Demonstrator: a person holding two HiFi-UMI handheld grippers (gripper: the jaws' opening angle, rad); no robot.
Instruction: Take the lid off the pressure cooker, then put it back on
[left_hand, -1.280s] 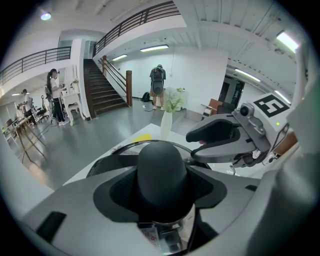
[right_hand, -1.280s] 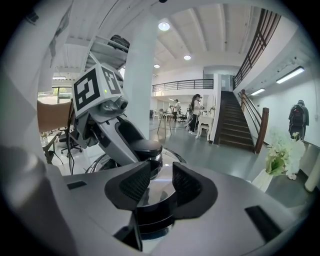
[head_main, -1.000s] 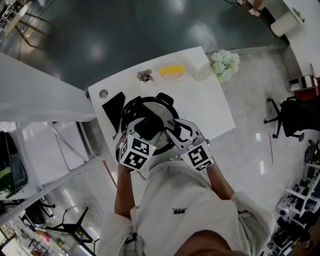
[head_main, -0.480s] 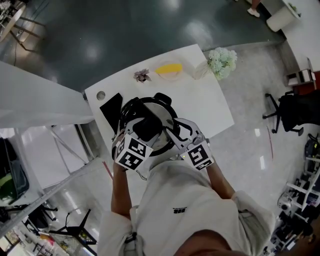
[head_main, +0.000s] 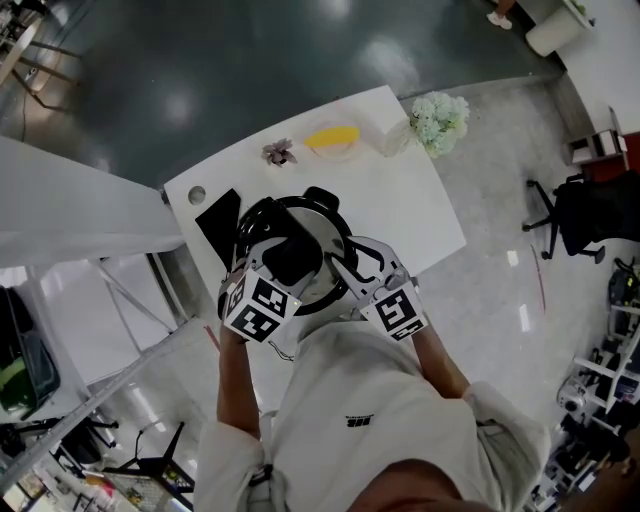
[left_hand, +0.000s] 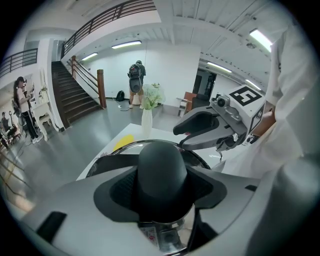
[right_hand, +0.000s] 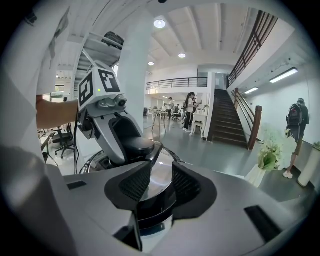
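The white rectangular table (head_main: 405, 205) carries the round steel pressure cooker (head_main: 322, 197), placed toward its near left edge. The cooker's domed steel lid (head_main: 330, 243) is seated on the pot, not lifted. My left gripper (head_main: 288, 258) reaches over the lid, its jaws half spread and clamped on the lid's rounded black knob (left_hand: 161, 167) (the knob fills the gap between the pads). My right gripper (right_hand: 154, 184) is narrowly parted and pinches the black handle (right_hand: 152, 207) at the cooker's near rim.
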